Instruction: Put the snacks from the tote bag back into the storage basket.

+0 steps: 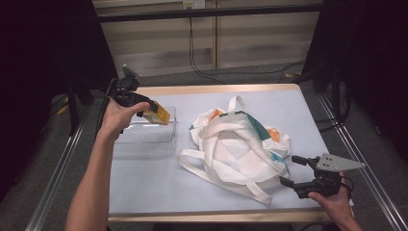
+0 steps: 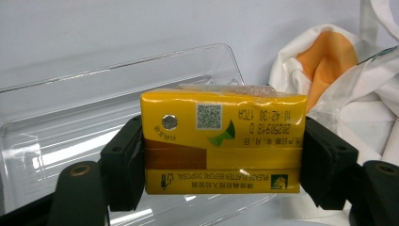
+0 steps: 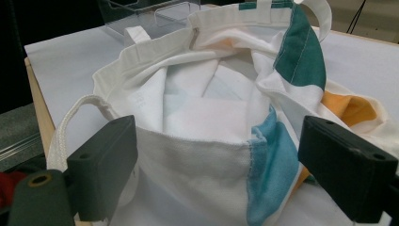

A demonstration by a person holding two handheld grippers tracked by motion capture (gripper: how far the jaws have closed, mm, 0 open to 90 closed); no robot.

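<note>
Left tongs (image 1: pixel 144 109) pinched the yellow drink carton (image 1: pixel 157 114) above the clear tray (image 1: pixel 144 142); right tongs (image 1: pixel 293 171) stood spread beside the cloth bag (image 1: pixel 235 149). A loosening pinch could have dropped the carton outside the tray.

Dim room with black edges, the table (image 1: pixel 159 192) evenly lit, soft shadows, slight overall blur.

The small print on the yellow carton (image 2: pixel 223 141) is too fine to be read, and its sides are covered by the left claw (image 2: pixel 221 162). The inside bottom of the cloth bag (image 3: pixel 211 117) is hidden by folds. The clear tray (image 2: pixel 61 127) is cut off at the left edge.
</note>
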